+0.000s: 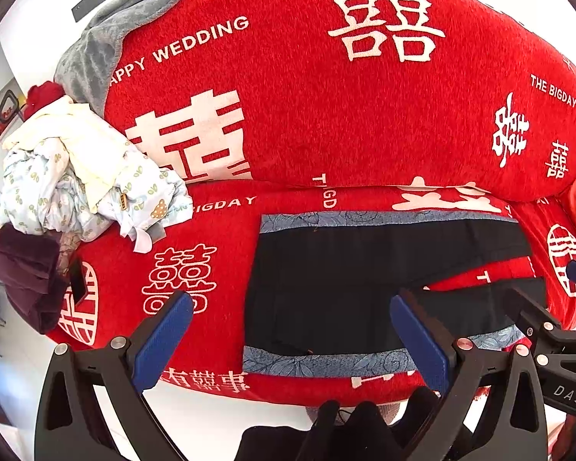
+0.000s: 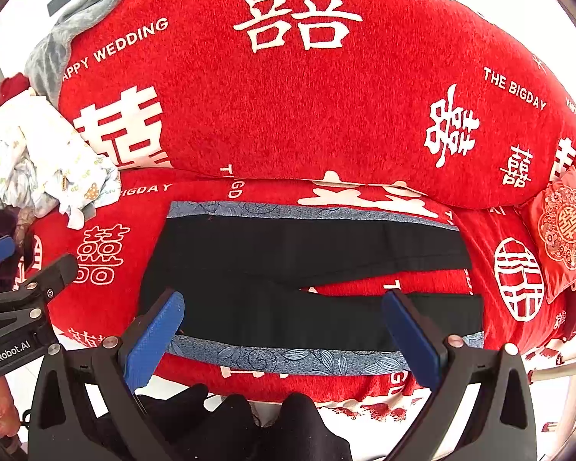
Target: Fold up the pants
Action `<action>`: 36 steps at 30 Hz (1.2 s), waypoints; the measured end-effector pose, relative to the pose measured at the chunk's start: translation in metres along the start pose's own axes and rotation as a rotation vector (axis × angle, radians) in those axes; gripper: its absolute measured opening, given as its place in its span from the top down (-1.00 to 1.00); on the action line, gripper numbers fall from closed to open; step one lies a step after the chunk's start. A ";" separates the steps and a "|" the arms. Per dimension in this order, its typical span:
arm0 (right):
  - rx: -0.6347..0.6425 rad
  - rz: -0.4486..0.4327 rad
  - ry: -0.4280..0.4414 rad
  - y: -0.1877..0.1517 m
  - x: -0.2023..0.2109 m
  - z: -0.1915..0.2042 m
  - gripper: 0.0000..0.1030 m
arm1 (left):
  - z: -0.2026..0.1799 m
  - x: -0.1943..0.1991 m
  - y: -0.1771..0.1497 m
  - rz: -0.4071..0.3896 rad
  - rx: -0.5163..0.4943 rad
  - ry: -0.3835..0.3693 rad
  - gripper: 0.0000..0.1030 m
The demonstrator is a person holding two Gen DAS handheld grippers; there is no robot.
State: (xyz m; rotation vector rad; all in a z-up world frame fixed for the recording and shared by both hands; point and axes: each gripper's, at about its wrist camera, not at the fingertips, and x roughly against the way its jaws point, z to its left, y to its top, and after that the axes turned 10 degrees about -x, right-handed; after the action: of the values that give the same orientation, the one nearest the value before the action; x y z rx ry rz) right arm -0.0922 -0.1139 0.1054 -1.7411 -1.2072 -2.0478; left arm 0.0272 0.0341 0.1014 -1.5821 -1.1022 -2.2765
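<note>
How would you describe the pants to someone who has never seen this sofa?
Find the red sofa with white wedding lettering. On its seat lie the black pants, spread flat, legs pointing right. Unlike the pale crumpled clothes pile at the left end, they are dark, with blue-grey patterned strips along both outer edges.

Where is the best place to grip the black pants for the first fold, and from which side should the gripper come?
Probably the near leg's cuff, approached from the sofa's front edge. The pants lie flat on the red sofa cover, legs pointing right and split apart, so this hem is a free edge. The right gripper hovers open nearby; the left gripper is open too.
</note>
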 end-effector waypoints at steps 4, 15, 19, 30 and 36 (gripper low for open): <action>0.002 0.002 0.000 0.000 -0.001 0.000 -0.99 | 0.000 0.000 -0.001 -0.001 0.000 0.001 -1.00; -0.005 0.012 0.002 -0.003 -0.001 0.000 -0.99 | 0.003 0.000 -0.002 0.006 -0.001 0.017 -1.00; -0.003 0.016 0.002 -0.003 -0.002 0.001 -0.99 | 0.005 0.000 -0.003 0.010 0.005 0.017 -1.00; 0.001 0.019 0.001 -0.005 -0.001 0.003 -0.99 | 0.007 -0.001 -0.005 0.016 0.009 0.018 -1.00; 0.002 0.019 -0.001 -0.004 -0.001 0.004 -0.99 | 0.006 -0.004 -0.006 0.022 0.011 0.020 -1.00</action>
State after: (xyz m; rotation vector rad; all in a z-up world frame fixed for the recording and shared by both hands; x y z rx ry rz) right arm -0.0917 -0.1086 0.1025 -1.7457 -1.1879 -2.0349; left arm 0.0305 0.0417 0.0963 -1.5558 -1.0848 -2.2638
